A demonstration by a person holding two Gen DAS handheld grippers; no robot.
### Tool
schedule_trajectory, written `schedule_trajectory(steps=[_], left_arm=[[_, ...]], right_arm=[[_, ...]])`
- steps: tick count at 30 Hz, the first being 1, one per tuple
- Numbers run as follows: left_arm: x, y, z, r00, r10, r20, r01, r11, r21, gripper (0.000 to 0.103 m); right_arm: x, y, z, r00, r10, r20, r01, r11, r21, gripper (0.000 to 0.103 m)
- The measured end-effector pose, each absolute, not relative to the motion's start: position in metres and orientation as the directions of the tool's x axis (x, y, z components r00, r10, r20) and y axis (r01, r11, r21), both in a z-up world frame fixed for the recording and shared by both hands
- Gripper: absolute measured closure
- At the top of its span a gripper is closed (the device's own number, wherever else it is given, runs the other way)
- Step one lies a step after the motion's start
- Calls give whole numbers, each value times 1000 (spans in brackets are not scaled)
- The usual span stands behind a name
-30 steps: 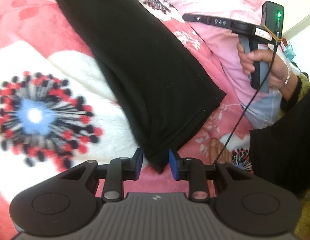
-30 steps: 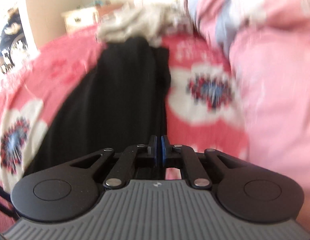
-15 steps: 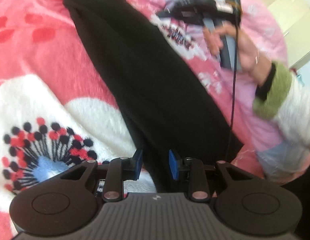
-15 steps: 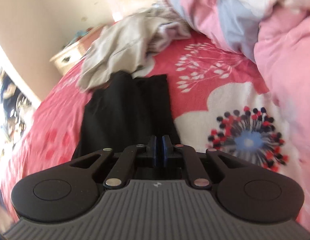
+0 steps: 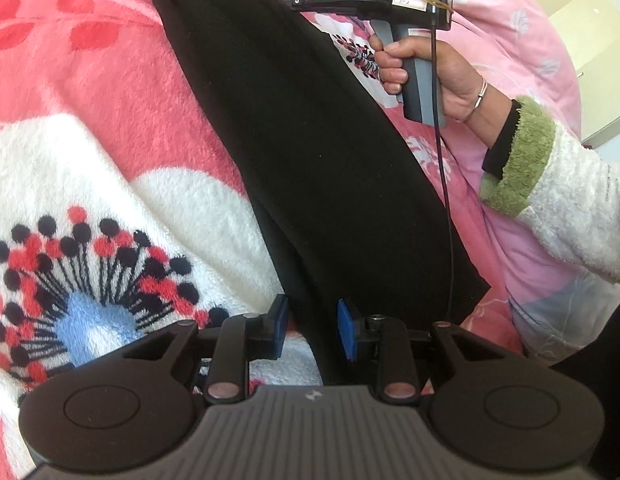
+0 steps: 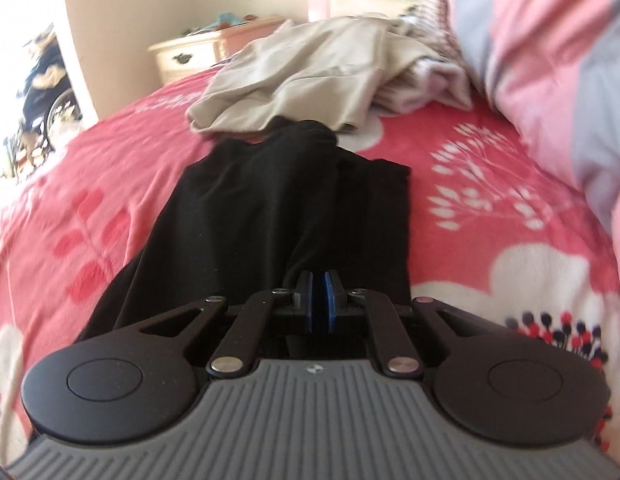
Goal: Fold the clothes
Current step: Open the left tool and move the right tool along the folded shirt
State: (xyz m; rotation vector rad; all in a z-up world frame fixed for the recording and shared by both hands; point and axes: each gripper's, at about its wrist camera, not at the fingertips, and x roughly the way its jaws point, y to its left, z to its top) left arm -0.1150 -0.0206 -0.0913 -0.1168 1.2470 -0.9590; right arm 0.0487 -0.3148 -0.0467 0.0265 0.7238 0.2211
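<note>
Black garment (image 5: 310, 152) laid lengthwise on my red floral blanket (image 5: 89, 152). My left gripper (image 5: 313, 330) sits at its near end, jaws parted, the dark edge between the blue pads; I cannot tell whether they pinch it. My right gripper (image 6: 318, 304) hangs over the garment's middle (image 6: 269, 216), jaws nearly together, holding nothing. Beige clothes (image 6: 310, 76) lie at the far end.

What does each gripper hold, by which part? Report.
Nothing is gripped. The left gripper straddles the black garment at its near end without pinching; the right gripper is shut, empty, above it.
</note>
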Motion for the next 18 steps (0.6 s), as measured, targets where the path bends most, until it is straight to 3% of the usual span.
schedule_trajectory(steps=[3,5,9,12,15,16,18], left_arm=[[-113,-21,-92,-12,-669,-743,540,621,-568,75],[-112,-22,-93,-16,-670,-742,537,621,-572,75],[-111,-24,-94,-21,-670,-742,534,620,-575,75],[-111,-25,-95,-24,-669,-743,530,621,-577,75],[-112,-26,-95,-24,-667,-745,533,622,-574,75],[-112,-27,-95,-23,-665,-747,535,622,-571,75],[-112,-27,-94,-21,-661,-750,540,624,-565,75]], right_arm=[[54,-323,-46,726,246,-642,-189,969,159,91],[61,-336,-49,703,309,-641,-171,948,270,83],[74,-361,-59,643,444,-624,-130,866,483,82],[79,-366,-66,620,489,-613,-116,831,544,80],[78,-361,-67,615,499,-610,-148,833,533,86],[76,-357,-64,624,492,-606,-168,843,512,97],[69,-350,-57,650,464,-602,-200,869,453,99]])
